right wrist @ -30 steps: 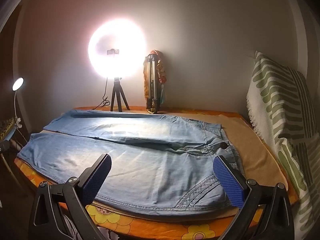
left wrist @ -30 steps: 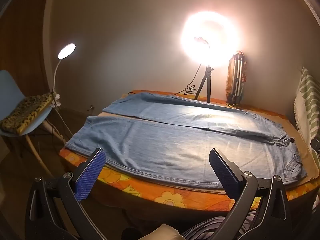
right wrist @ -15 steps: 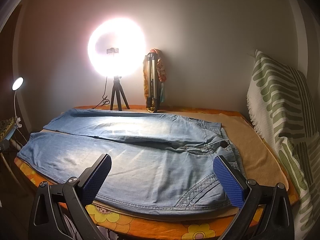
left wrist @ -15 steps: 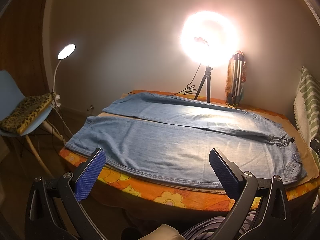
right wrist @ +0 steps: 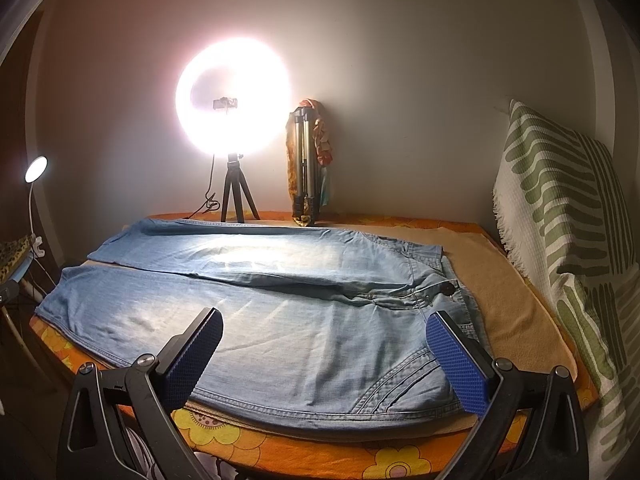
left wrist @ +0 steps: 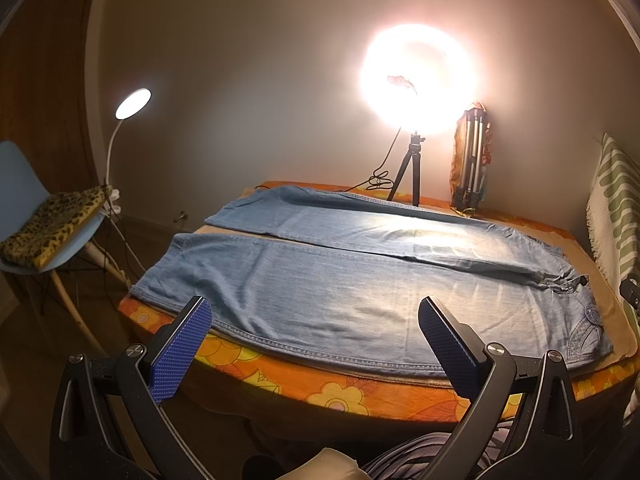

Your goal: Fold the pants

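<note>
Light blue denim pants [left wrist: 360, 268] lie flat and spread out on the table, legs to the left, waist to the right; they also show in the right wrist view [right wrist: 280, 304]. My left gripper [left wrist: 314, 316] is open and empty, held in front of the table's near edge by the near leg. My right gripper [right wrist: 324, 326] is open and empty, held above the near edge by the hip and waist.
The table has an orange flowered cloth [left wrist: 332, 388] and a tan mat [right wrist: 504, 288]. A lit ring light on a tripod [left wrist: 416, 80] and a folded tripod [right wrist: 306, 168] stand at the back. A striped green cushion [right wrist: 568, 216] is at right. A chair with a desk lamp [left wrist: 48, 216] is at left.
Both grippers have eased slightly closer to the table. The pants have not moved and both grippers stay open.
</note>
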{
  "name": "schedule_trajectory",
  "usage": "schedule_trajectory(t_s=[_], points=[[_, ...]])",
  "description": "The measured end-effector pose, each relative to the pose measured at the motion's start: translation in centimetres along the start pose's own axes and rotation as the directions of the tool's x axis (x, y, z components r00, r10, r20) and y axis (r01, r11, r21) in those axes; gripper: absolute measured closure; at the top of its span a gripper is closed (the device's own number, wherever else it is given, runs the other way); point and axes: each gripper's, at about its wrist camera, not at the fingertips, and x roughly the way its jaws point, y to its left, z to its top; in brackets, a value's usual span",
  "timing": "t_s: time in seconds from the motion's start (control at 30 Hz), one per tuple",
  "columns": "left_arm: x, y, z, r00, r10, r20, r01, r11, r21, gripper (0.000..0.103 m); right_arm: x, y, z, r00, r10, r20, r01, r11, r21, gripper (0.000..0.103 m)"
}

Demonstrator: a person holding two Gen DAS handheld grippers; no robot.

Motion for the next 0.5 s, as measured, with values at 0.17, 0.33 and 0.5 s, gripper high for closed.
schedule_trajectory(t_s=[0.17,0.33,0.5], points=[[-0.07,0.01,-0.04,1.0,-0.002,0.001,0.002,1.0,0.002,0.0,-0.02,-0.03,-0.04,1.0,0.001,0.0,-0.001,1.0,0.001,0.0],[-0.12,-0.01,-0.01,1.0,-0.005,0.0,0.005,1.0,0.003,0.0,-0.02,-0.1,-0.01,1.0,0.002,0.0,-0.002,1.0,0.001,0.0],[-0.16,-0.02,-0.05,1.0,-0.004,0.001,0.004,1.0,0.003,0.0,-0.03,-0.09,-0.08,1.0,0.0,0.0,0.0,1.0,0.001,0.0]])
